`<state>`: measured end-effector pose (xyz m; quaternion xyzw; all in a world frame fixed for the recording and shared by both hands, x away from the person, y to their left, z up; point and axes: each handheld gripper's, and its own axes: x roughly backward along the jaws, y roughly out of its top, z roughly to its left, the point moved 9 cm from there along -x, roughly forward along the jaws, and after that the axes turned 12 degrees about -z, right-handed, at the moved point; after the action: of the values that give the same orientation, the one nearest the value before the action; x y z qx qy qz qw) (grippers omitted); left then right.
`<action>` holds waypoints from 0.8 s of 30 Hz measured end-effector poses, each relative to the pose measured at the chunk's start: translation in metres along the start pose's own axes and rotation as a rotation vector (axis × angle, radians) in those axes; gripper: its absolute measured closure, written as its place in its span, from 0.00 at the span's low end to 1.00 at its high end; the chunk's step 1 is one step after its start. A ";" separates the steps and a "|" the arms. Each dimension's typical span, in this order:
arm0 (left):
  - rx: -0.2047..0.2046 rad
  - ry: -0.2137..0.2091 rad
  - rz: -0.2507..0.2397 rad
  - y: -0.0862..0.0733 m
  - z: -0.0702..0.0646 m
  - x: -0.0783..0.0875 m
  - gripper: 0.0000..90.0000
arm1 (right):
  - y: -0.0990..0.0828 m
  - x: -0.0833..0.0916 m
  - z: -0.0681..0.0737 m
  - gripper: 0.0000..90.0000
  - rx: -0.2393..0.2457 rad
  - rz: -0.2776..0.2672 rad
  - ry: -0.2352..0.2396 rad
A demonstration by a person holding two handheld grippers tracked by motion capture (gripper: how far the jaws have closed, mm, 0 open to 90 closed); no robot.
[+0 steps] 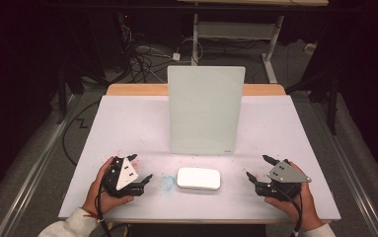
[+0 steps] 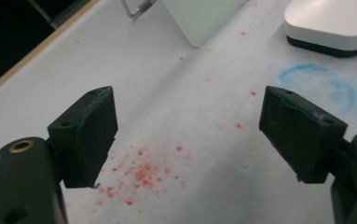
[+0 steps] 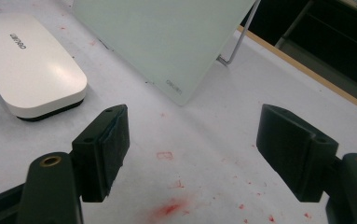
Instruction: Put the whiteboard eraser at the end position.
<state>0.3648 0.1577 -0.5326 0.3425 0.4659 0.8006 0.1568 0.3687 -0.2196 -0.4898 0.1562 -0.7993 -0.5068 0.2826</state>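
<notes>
Both grippers, left (image 1: 142,170) and right (image 1: 259,170), gape empty beside one white rounded plastic eraser (image 1: 199,178); one upright pale-green glass board (image 1: 205,109) stands behind.

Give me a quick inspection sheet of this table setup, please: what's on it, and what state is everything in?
Surface: white table top, red specks and a blue smudge.
Job's things: white eraser lying flat; pale glass board propped upright behind it.
Clutter: nothing seen.
Grippers: left hand-held gripper and right hand-held gripper both open, either side of the eraser, not touching it.
Cables: a cable trails from each gripper; a tangle on the floor.
Surroundings: dark room, desk frame behind.
</notes>
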 end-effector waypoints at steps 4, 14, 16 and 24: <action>-0.009 -0.007 0.007 -0.001 -0.006 0.001 0.21 | 0.000 0.000 0.000 0.29 0.000 -0.003 0.000; -0.014 -0.011 -0.007 0.002 -0.006 0.003 0.21 | 0.002 0.001 0.000 0.29 0.007 -0.006 -0.005; -0.015 -0.012 -0.007 0.001 -0.006 0.004 0.21 | 0.003 0.001 0.001 0.29 0.011 -0.007 -0.006; -0.013 -0.017 -0.008 0.002 -0.005 0.004 0.21 | 0.003 0.000 0.004 0.29 0.022 0.000 0.003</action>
<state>0.3586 0.1554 -0.5310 0.3465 0.4608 0.8000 0.1664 0.3666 -0.2149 -0.4884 0.1601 -0.8043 -0.4978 0.2823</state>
